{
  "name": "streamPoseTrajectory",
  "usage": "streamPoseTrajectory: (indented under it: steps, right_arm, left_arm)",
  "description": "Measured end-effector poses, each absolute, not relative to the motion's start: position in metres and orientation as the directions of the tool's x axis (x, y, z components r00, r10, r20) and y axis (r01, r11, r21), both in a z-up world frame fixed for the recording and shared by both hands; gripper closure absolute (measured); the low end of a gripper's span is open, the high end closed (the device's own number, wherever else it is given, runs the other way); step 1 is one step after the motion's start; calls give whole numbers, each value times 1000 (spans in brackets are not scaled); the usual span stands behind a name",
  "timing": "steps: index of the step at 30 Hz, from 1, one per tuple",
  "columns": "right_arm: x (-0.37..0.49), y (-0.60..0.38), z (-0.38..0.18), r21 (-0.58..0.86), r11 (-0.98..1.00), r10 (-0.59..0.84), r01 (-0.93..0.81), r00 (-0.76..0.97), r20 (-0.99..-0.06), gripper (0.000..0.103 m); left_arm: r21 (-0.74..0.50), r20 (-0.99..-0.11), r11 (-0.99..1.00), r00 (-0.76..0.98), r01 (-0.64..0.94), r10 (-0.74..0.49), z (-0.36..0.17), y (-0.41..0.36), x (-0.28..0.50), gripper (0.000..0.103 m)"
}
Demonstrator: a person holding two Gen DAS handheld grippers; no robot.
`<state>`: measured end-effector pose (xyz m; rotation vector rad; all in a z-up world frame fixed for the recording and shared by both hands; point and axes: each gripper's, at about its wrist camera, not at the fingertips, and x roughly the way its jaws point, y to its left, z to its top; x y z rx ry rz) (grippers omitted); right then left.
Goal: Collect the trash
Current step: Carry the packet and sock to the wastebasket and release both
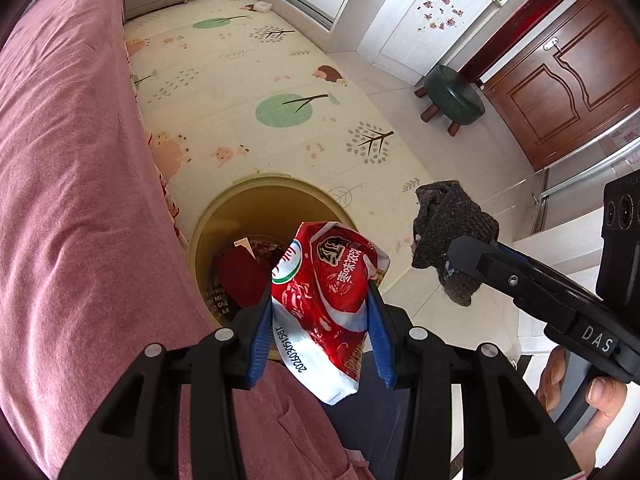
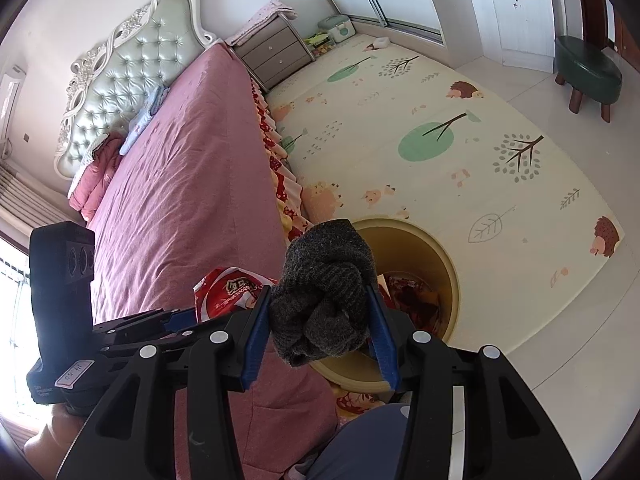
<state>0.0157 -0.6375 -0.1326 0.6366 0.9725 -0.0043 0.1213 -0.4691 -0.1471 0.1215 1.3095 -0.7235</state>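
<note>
From my left wrist camera, my left tongs (image 1: 320, 316) grip a crinkled red-and-white snack wrapper (image 1: 326, 300), its long axis running from 11 to 5 o'clock, above the tan bin (image 1: 224, 216) that already holds red packets. At 3 o'clock my right tongs (image 1: 460, 258) clutch a dark grey knitted wad (image 1: 448, 228). The pink bed (image 1: 68, 184) fills 9 o'clock.

From my right wrist camera, the wad (image 2: 324, 292) is bunched with no clear long axis, hiding the bin's (image 2: 436, 256) near rim. The wrapper (image 2: 228, 288) pokes out at 9 o'clock; a green stool (image 2: 588, 70) stands at 2 o'clock.

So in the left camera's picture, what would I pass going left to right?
Pink bedspread → round yellow plastic bin → red snack wrapper → dark grey knitted wad → dark green round stool → brown wooden door.
</note>
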Motion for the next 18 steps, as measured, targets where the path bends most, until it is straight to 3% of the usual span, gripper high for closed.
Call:
streamPoseTrajectory:
  steps: [3, 4, 5, 6, 18]
  right_arm:
    - [20, -640, -134, 502, 817, 275, 283, 574, -772, 51]
    - [21, -641, -136, 504, 815, 280, 286, 568, -774, 44]
    - [21, -641, -137, 508, 811, 284, 288, 566, -774, 43]
    - [20, -641, -137, 510, 810, 284, 290, 567, -773, 43]
    - [16, -648, -136, 500, 807, 263, 313, 568, -780, 43]
  left_arm:
    - [-312, -908, 781, 71, 541, -412, -150, -473, 124, 57]
    - [-308, -910, 785, 74, 538, -408, -151, -474, 126, 47]
    - [-299, -914, 791, 78, 534, -398, -152, -475, 128, 36]
    - [-282, -918, 801, 93, 528, -385, -153, -475, 129, 16]
    - [-252, -926, 806, 109, 535, -362, -153, -471, 126, 15]
